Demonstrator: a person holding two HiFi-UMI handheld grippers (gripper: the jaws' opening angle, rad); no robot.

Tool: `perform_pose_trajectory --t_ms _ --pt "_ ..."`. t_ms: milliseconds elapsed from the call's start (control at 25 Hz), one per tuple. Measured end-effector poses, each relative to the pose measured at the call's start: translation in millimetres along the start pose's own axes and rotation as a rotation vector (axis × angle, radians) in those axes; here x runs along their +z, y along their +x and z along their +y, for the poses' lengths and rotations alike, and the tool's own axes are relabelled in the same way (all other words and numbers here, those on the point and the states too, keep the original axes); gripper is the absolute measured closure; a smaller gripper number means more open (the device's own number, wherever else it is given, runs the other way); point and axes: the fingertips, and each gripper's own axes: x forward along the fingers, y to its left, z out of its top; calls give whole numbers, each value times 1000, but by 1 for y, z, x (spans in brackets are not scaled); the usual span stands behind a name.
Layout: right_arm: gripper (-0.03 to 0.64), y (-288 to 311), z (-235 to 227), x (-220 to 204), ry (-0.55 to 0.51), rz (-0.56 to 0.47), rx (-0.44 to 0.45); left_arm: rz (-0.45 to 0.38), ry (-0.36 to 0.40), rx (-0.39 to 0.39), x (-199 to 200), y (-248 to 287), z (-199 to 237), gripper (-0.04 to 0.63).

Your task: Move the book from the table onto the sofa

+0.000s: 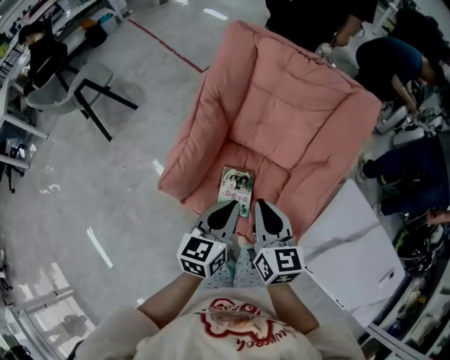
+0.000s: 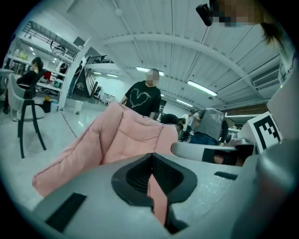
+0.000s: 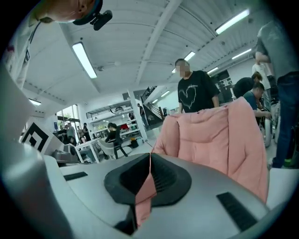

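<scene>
Head view: book (image 1: 237, 188) lies on the pink sofa (image 1: 288, 105) at centre; left tongs (image 1: 229, 208) and right tongs (image 1: 265, 209) both pressed together, empty.

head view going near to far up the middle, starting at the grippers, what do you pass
left gripper and right gripper, side by side → book → sofa backrest → person in black

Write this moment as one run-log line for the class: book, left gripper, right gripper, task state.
book: lying flat on sofa seat | left gripper: shut, empty | right gripper: shut, empty | task: book on sofa
</scene>
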Motion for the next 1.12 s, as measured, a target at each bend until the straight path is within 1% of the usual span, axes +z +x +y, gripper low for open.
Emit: perform_pose_trajectory --t_ms 80,200,280,400,560,680,840,960,1120 --pt "614 -18 19 16 -10 -14 20 5 22 -50 10 -18 -21 591" --pt "615 -37 42 32 -54 -27 45 -16 59 -80 28 -41 -42 591" --pt "615 -44 50 41 -76 -46 54 -43 74 -87 40 -48 -50 591" --pt "615 -60 59 51 -82 -76 61 -70 75 -93 51 -61 -60 591" --pt "617 -74 71 57 -37 -80 118 -122 91 -83 66 -75 -74 591" --pt "617 -89 78 66 -42 -96 144 -146 108 -70 73 -87 -86 591" --pt "617 -121 83 73 -75 -147 150 -182 113 -54 65 -109 -110 591" --pt "617 -160 81 72 -79 -174 156 -202 115 -50 52 -126 -141 591" --pt "617 -224 70 43 -50 -152 158 -214 100 -22 14 -151 -191 591"
